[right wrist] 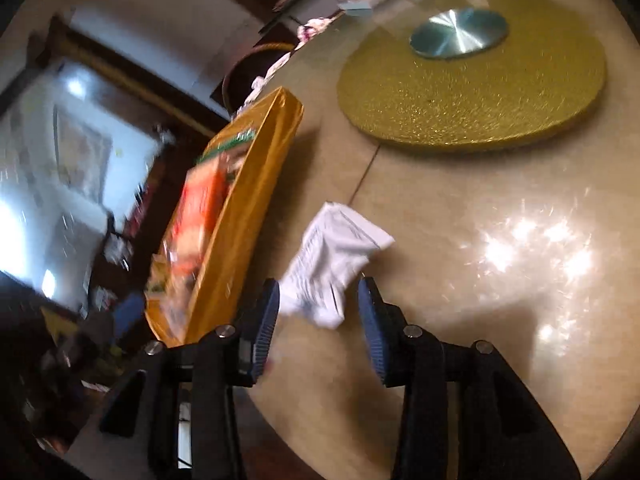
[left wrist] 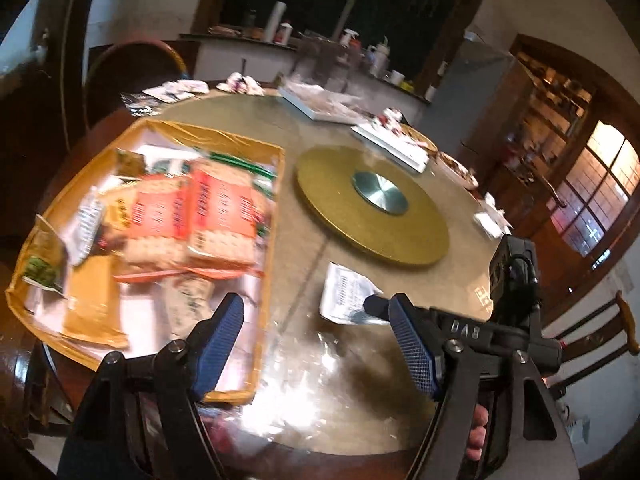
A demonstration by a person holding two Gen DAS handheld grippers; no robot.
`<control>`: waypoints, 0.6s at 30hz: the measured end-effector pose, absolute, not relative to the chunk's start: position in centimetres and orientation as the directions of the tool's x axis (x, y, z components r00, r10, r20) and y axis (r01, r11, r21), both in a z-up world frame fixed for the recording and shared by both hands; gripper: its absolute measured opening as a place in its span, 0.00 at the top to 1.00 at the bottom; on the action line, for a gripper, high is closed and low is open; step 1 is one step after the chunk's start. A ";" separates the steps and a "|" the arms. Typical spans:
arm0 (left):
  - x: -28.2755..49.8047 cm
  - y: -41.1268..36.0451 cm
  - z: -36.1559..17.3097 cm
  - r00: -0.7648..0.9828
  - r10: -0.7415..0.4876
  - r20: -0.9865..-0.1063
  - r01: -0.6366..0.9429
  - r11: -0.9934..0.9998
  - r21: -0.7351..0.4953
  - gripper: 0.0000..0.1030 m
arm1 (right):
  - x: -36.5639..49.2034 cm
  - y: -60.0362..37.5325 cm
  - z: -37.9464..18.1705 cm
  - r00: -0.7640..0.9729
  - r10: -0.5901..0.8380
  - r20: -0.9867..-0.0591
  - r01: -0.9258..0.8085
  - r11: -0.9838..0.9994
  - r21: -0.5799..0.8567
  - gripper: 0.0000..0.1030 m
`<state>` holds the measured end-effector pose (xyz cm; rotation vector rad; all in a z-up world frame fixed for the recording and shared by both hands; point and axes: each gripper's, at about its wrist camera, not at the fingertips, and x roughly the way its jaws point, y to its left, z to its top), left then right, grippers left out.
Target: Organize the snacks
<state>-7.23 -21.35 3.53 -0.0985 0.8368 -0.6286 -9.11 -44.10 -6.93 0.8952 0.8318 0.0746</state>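
A shallow golden box [left wrist: 276, 216] lies on the round table at the left and holds several snack packets, among them orange cracker packs [left wrist: 200, 216]. Its golden side wall [right wrist: 248, 208] also shows in the right wrist view. A white printed snack packet [left wrist: 346, 292] lies loose on the table right of the box. My left gripper [left wrist: 316, 312] is open and empty above the table's near edge. My right gripper [right wrist: 318, 294] is open, with the white packet [right wrist: 336, 252] just ahead of and partly between its fingertips. I see the right gripper [left wrist: 376, 306] beside that packet in the left wrist view.
A golden turntable disc [left wrist: 372, 208] with a silver hub sits at the table's middle. White trays [left wrist: 392, 144] and wrapped items lie along the far edge. Wooden chairs [left wrist: 592, 336] stand at the right and far left. A counter with bottles is behind.
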 end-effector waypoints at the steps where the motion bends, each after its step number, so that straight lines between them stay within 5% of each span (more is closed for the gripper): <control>1: -7.2 -21.0 3.6 0.509 -0.552 -0.661 0.477 0.820 -0.317 0.28 | -8.5 -44.0 -6.9 0.693 0.382 -0.611 0.285 0.633 0.720 0.58; 6: -7.0 -20.4 3.5 0.530 -0.532 -0.660 0.457 0.835 -0.306 0.28 | -6.4 -41.1 -5.3 0.647 0.240 -0.724 0.327 0.770 0.547 0.61; 8: -6.9 -20.3 3.5 0.525 -0.535 -0.661 0.459 0.833 -0.310 0.28 | -6.1 -39.1 -4.8 0.621 0.122 -0.774 0.332 0.853 0.402 0.73; 18: -8.9 -24.4 2.4 0.341 -0.615 -0.711 0.594 0.727 -0.344 0.28 | -14.6 -38.6 -4.9 0.625 0.194 -0.756 0.180 0.906 0.382 0.79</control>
